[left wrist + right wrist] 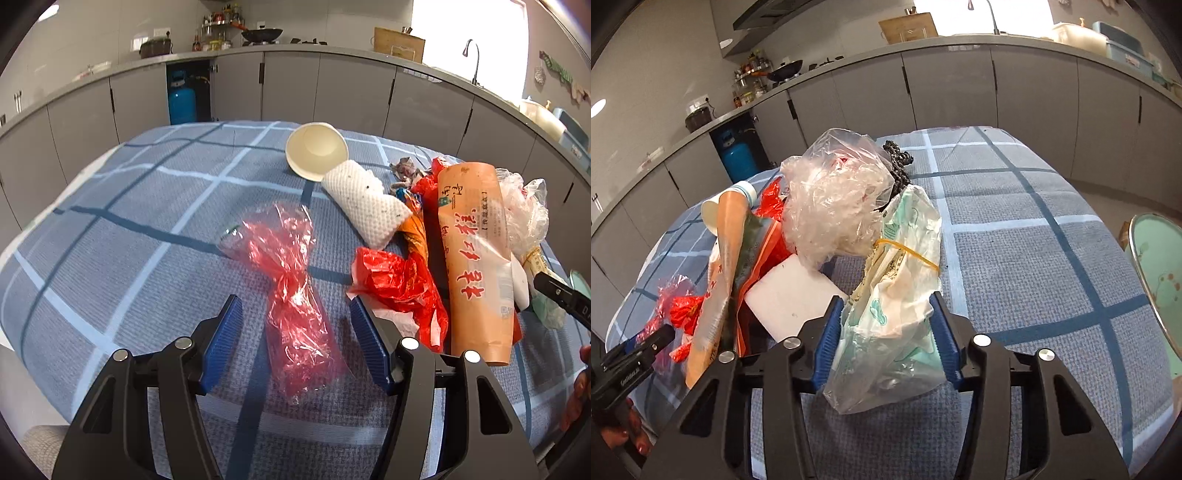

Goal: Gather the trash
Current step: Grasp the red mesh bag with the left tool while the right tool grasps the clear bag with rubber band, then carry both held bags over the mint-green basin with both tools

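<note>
The left gripper (295,325) stands wide open astride a crinkled pink cellophane wrapper (291,295) lying on the blue checked tablecloth (129,221), its blue pads clear of it on both sides. Just right lie a red plastic bag (399,284) and a long orange package (476,258); beyond, a white foam sleeve (365,203) and paper cup (316,149). The right gripper (886,325) brackets a mint-printed plastic bag (901,295) bound by a rubber band (908,251); whether the pads pinch it cannot be told. A clear crumpled bag (834,199) crowds behind.

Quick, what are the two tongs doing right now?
Left tongs: open, either side of the red cellophane wrapper, not gripping it.
Right tongs: open around the green-printed plastic bag; grip not certain.
</note>
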Action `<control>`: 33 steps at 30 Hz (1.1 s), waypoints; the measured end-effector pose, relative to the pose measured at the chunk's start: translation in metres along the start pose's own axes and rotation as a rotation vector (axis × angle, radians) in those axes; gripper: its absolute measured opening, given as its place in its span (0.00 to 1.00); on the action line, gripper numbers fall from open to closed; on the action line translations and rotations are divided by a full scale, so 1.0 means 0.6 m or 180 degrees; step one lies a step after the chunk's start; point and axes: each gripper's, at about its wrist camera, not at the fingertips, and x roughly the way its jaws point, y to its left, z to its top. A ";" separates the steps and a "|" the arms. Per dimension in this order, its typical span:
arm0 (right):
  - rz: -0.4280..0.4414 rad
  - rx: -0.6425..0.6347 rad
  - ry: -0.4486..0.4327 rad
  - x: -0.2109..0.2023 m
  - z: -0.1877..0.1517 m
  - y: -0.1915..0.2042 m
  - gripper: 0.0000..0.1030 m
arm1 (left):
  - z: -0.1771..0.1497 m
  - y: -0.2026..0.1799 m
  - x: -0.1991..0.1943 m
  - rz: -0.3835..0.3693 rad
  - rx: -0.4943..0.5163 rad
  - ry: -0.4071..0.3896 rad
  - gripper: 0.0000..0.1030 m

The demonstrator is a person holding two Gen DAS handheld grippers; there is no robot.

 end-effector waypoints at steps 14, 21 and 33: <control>-0.0076 0.0071 -0.0131 -0.034 -0.023 -0.033 0.21 | -0.020 0.001 0.004 -0.0122 -0.0116 -0.0033 0.22; -0.0142 0.0128 -0.0234 -0.065 -0.029 -0.054 0.21 | -0.028 -0.011 -0.022 -0.0113 -0.0058 -0.0141 0.21; -0.0279 0.0272 -0.0427 -0.122 -0.034 -0.098 0.21 | -0.025 -0.108 -0.107 -0.0415 0.0325 -0.0510 0.20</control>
